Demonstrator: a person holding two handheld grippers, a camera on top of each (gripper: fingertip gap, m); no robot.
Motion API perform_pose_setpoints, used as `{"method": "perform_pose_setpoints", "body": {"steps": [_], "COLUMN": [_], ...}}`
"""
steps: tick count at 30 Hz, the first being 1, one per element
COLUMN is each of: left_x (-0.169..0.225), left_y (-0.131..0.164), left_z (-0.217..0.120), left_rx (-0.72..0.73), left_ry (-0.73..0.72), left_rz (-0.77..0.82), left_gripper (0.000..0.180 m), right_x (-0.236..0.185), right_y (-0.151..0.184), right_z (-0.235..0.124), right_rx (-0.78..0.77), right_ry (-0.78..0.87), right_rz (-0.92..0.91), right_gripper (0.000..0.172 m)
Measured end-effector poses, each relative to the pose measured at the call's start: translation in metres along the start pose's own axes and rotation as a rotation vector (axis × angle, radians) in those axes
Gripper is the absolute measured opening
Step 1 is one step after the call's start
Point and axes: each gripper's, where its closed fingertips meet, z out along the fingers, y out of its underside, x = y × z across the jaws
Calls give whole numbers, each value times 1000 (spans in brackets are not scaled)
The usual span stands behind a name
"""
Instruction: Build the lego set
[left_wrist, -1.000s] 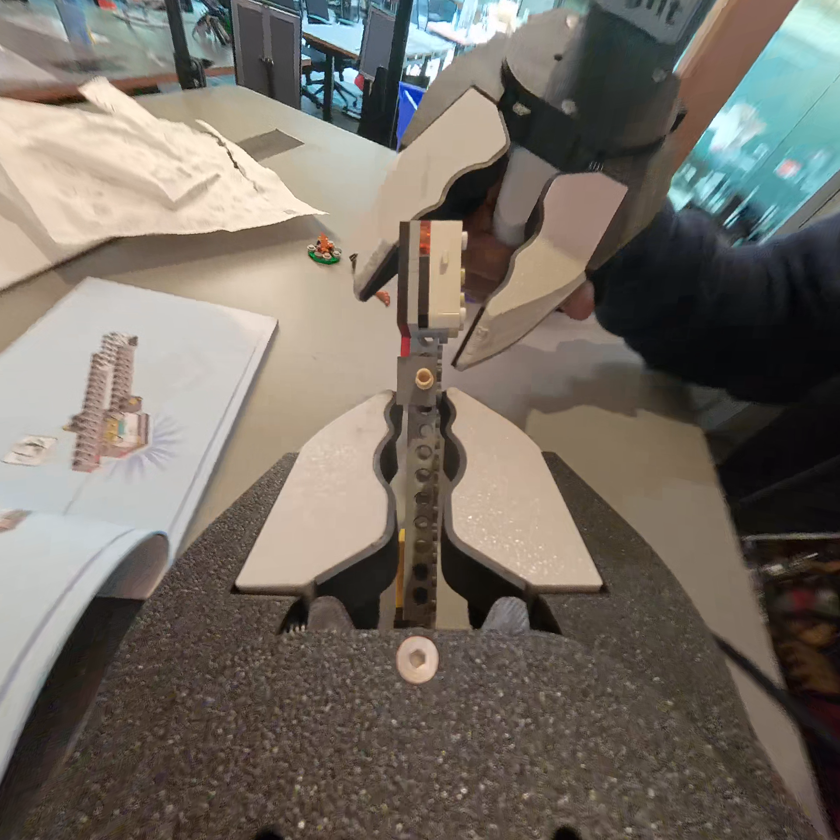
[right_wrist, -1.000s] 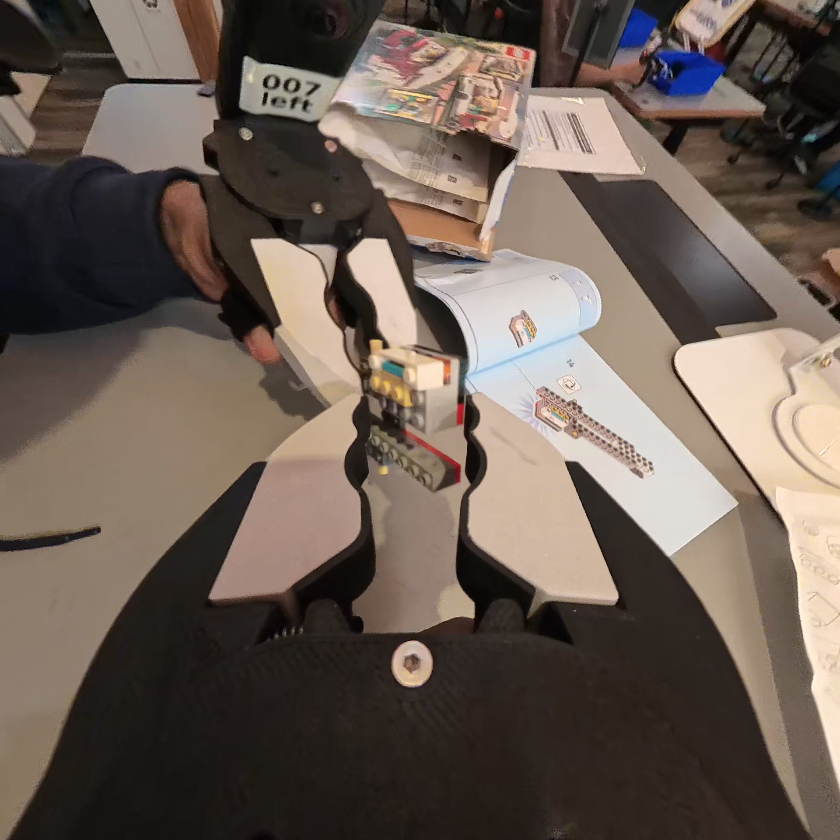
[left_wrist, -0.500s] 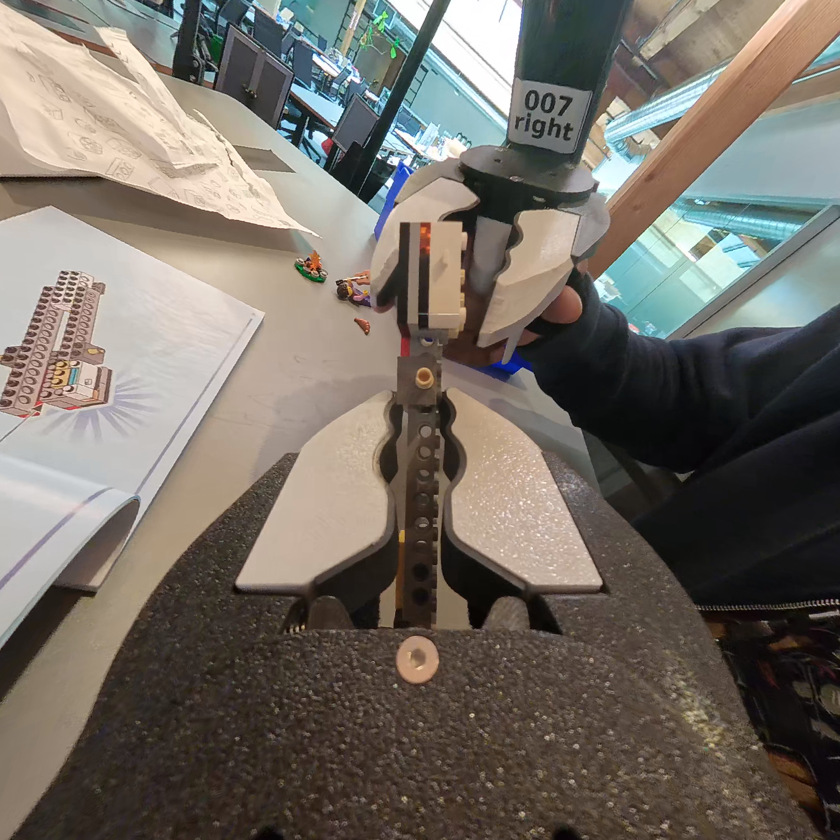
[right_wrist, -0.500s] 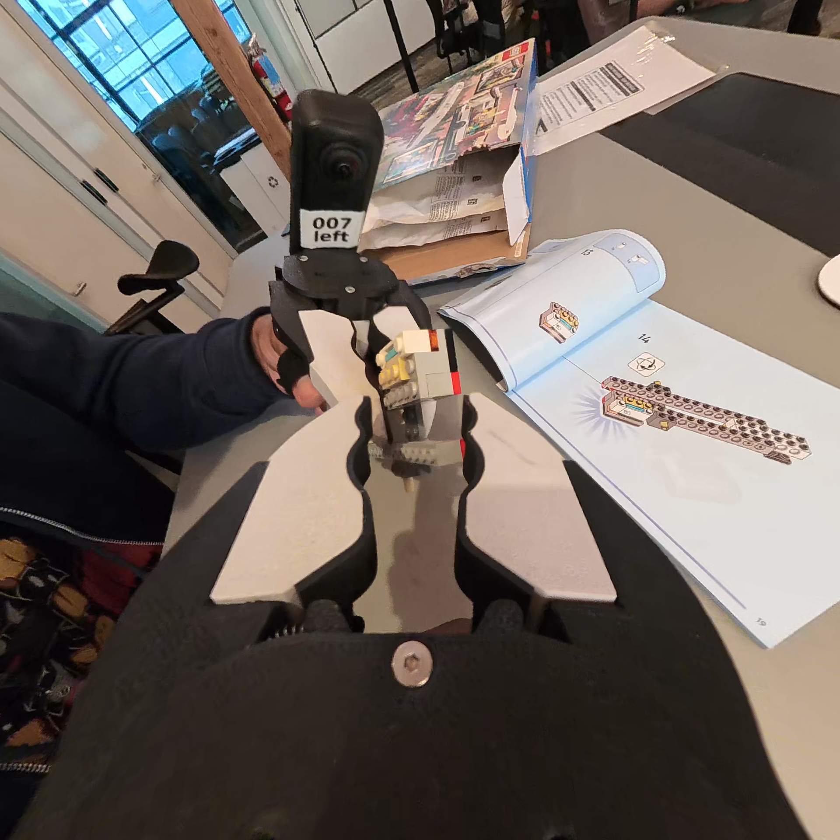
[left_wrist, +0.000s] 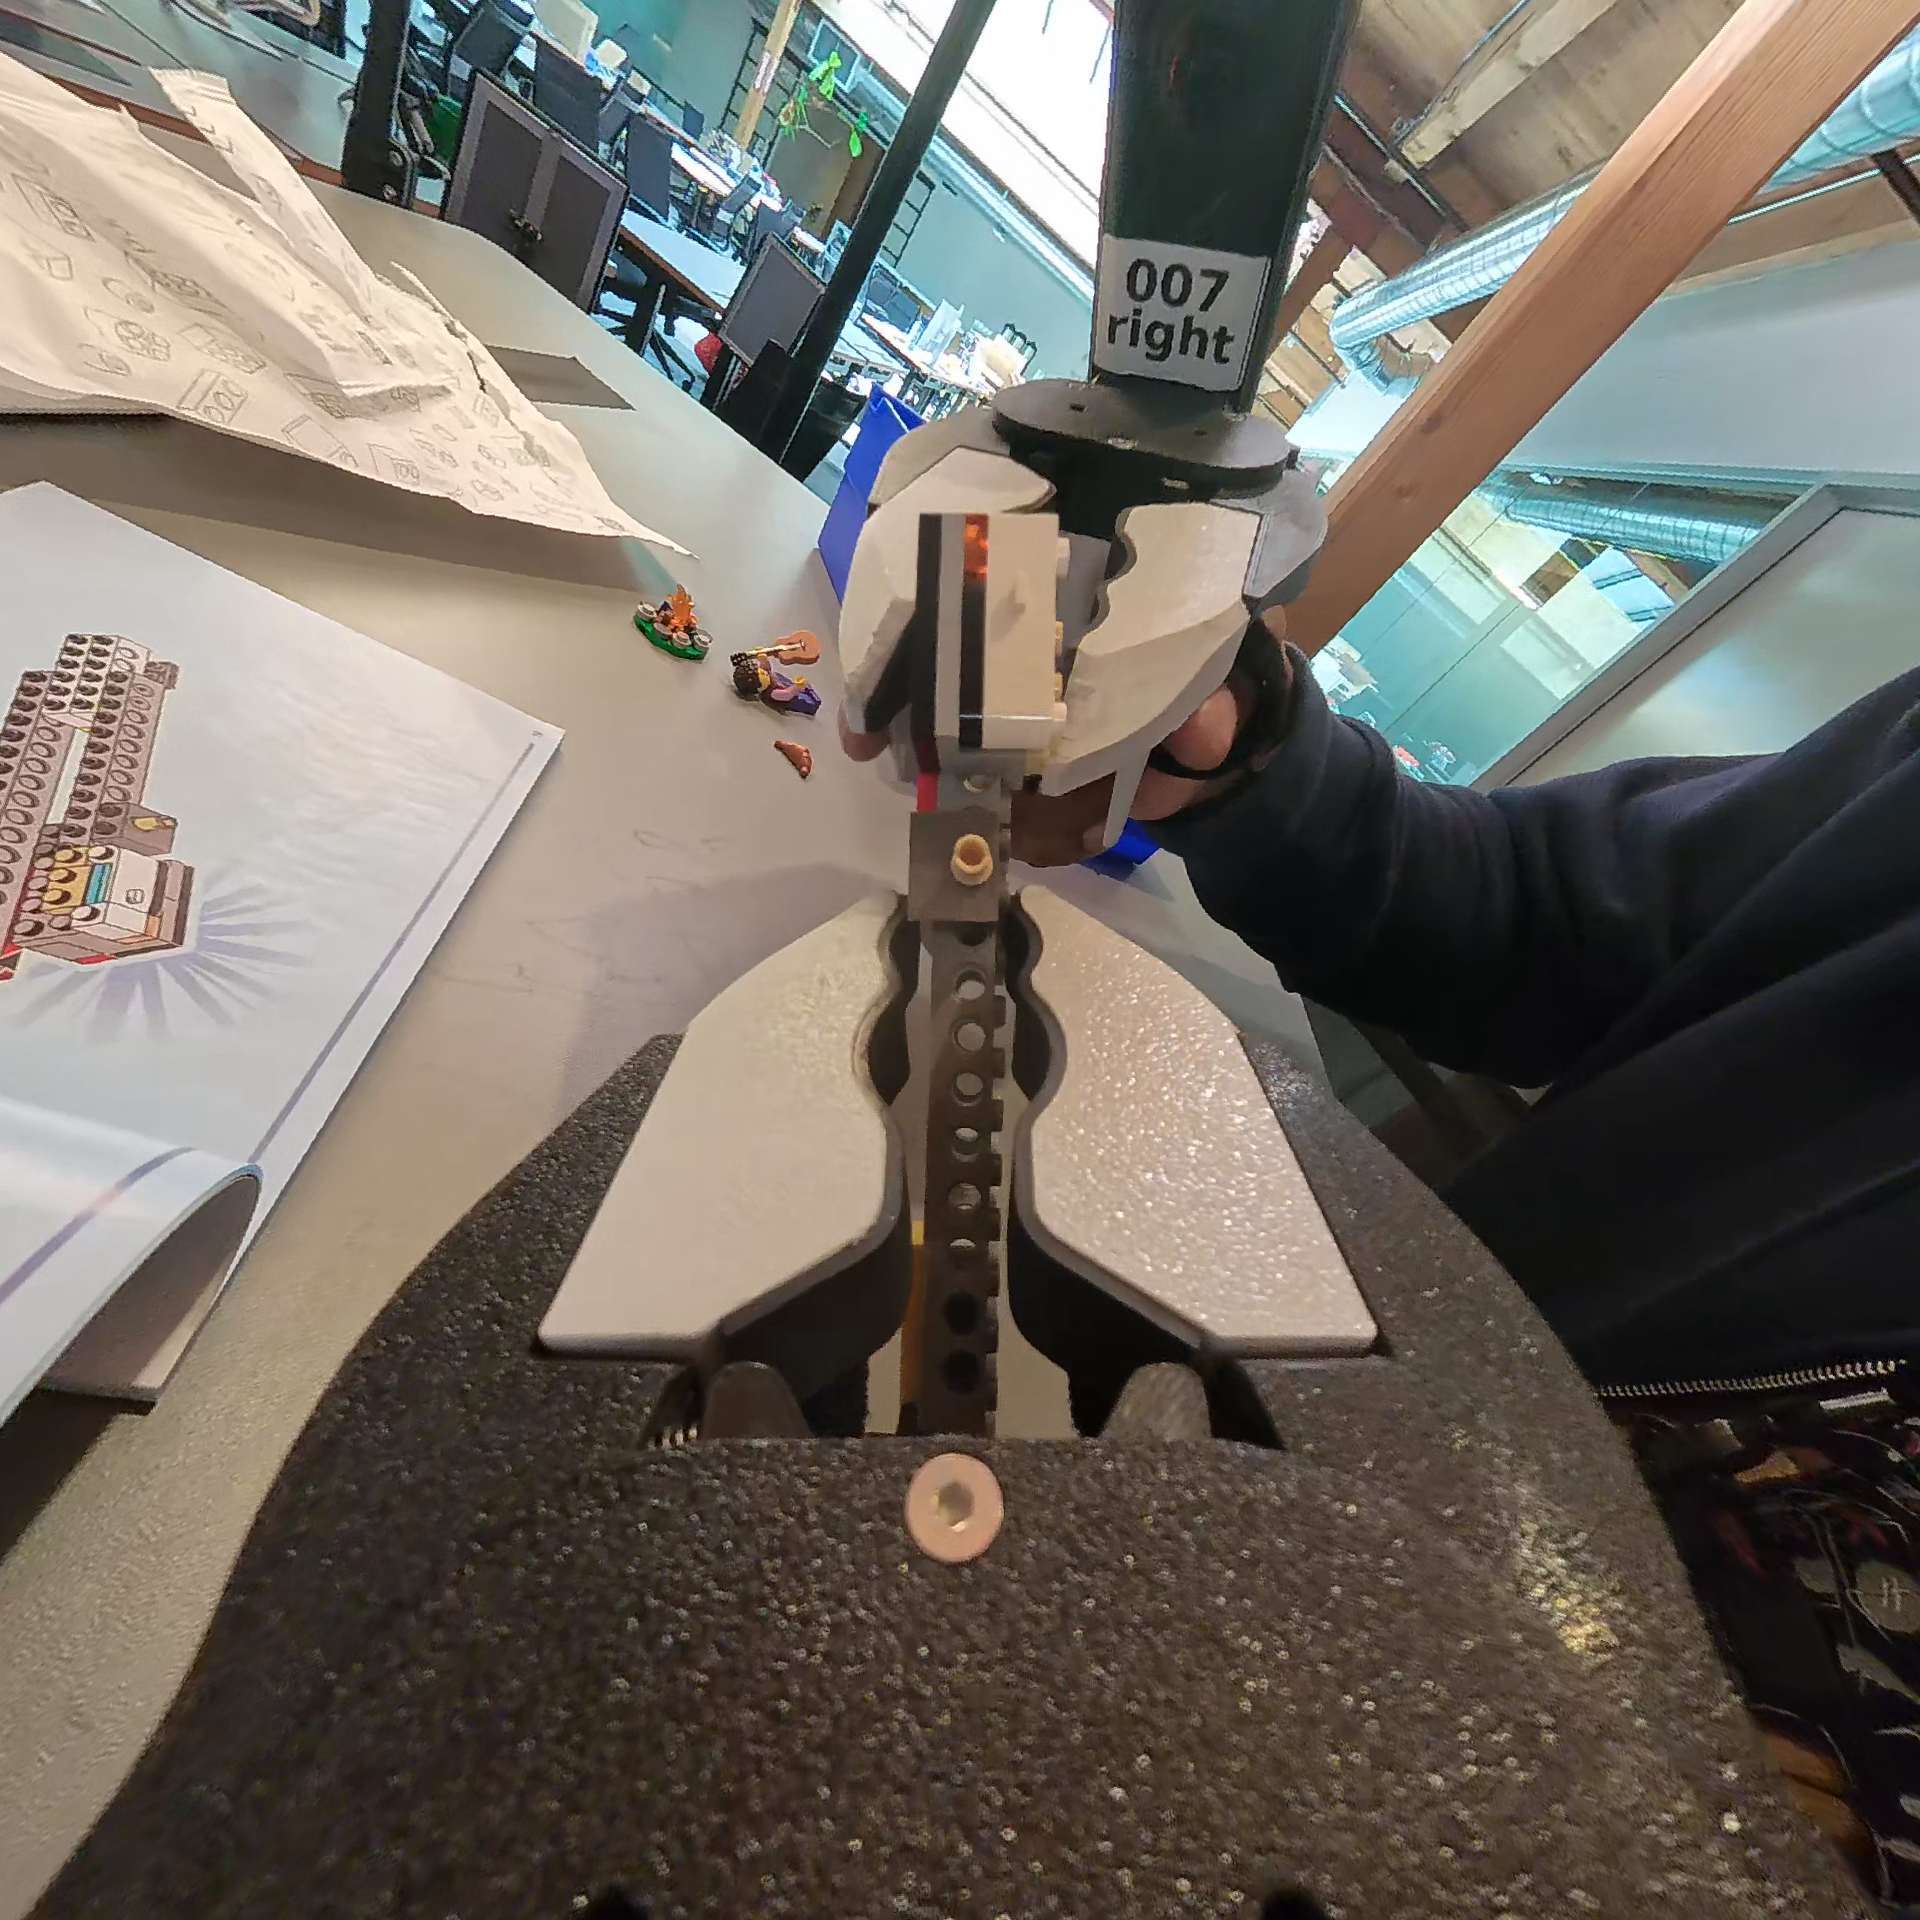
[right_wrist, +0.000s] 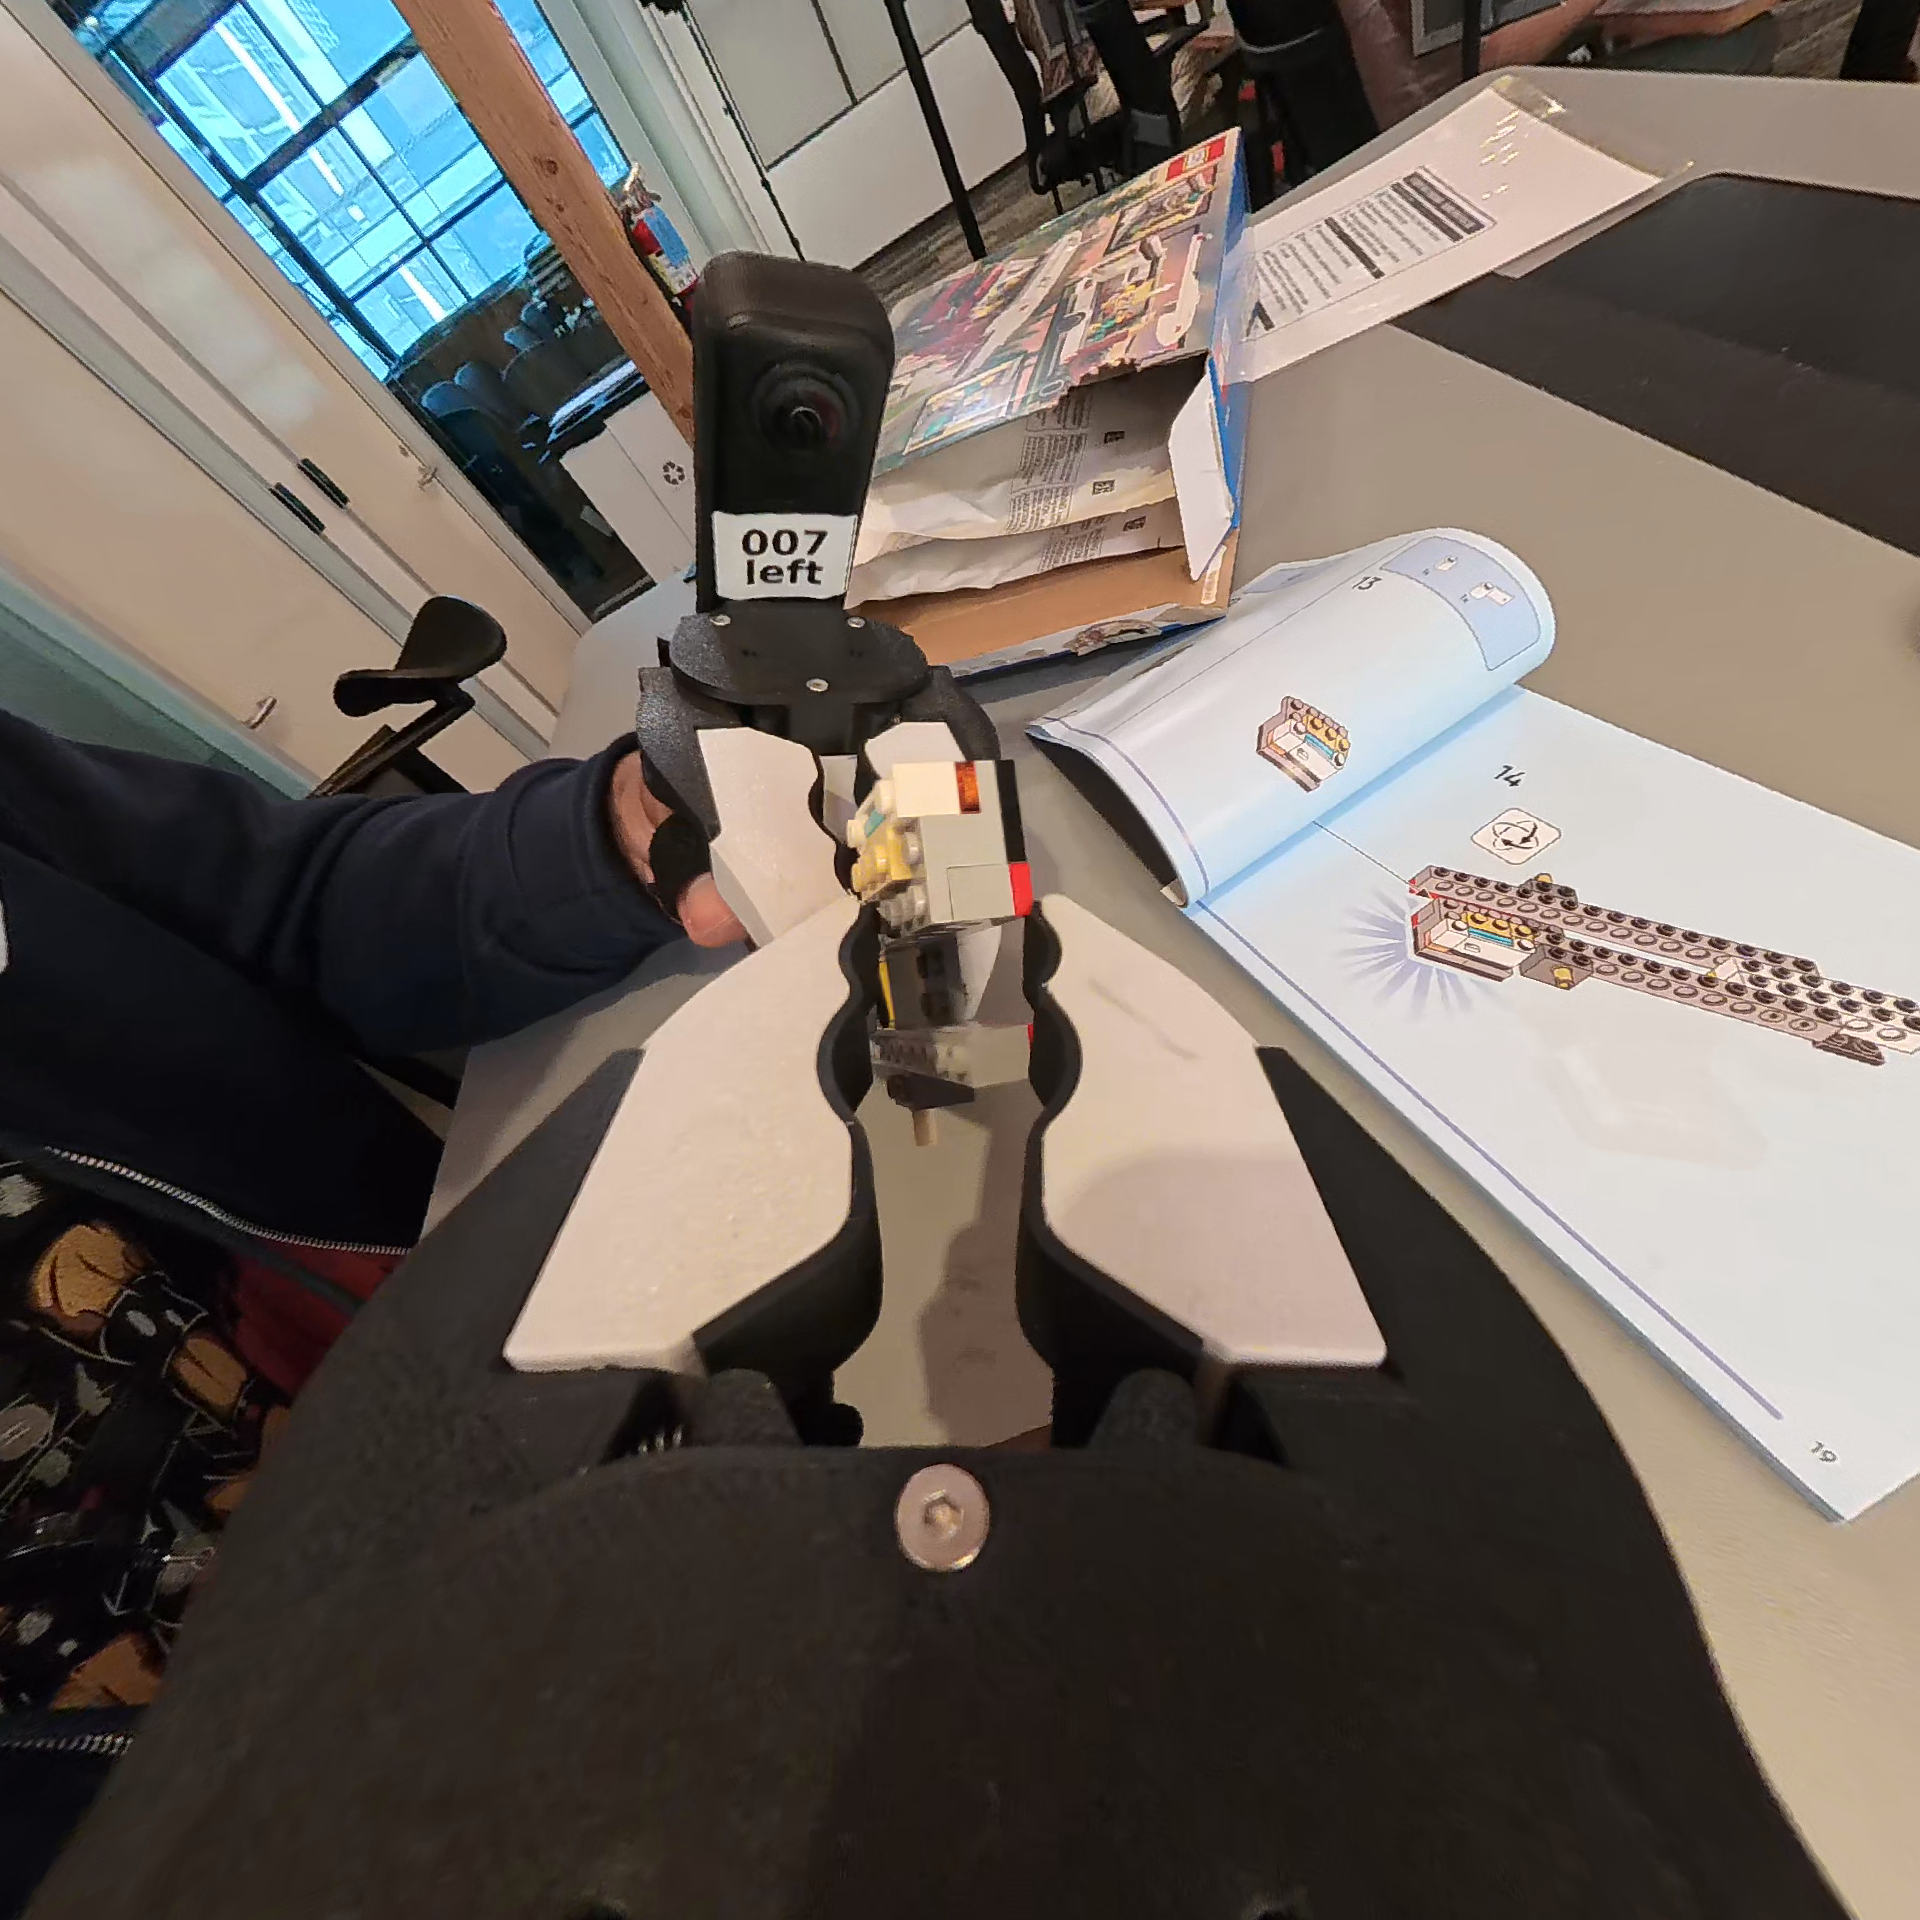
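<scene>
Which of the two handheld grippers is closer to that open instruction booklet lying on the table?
Left. The left gripper sits just beside the open instruction booklet, above its edge; the right gripper is farther off, beyond the brick model.

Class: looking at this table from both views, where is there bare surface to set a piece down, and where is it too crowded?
Bare grey table shows between the open instruction booklet and the brick model, and again left of the jaws in the right wrist view. It is crowded near the small loose toy pieces, the crumpled sheets and the opened box.
</scene>
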Motion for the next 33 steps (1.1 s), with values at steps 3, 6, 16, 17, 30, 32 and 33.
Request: {"method": "perform_pose_setpoints", "body": {"steps": [3,6,16,17,30,32,33], "left_x": [1,1,-1,0,16,17,16], "left_y": [1,2,4,4,7,10,11], "left_z": [1,2,9,10,14,15,16], "left_rx": [-3,-8,24,29,20,-2,-19], "left_ry": [2,1,32,35,159,157,149], "left_rz": [5,12,-116,-116,-183,-176,-164], "left_gripper": [15,15,15,15,16,17,21], "right_x": [-1,-2,10,11,-4,-4,-2], "right_y": [1,2,5,7,16,20,24], "right_z": [-1,-2,-6,-8,-28,-29,-30], "right_rx": [-5,-7,44,62,264,273,269], "right_ry": [-8,-20,113,136,83,70,78], "right_rz": [0,3,104,127,272,324,351], "right_gripper": [25,24,32,40,19,17,17]}}
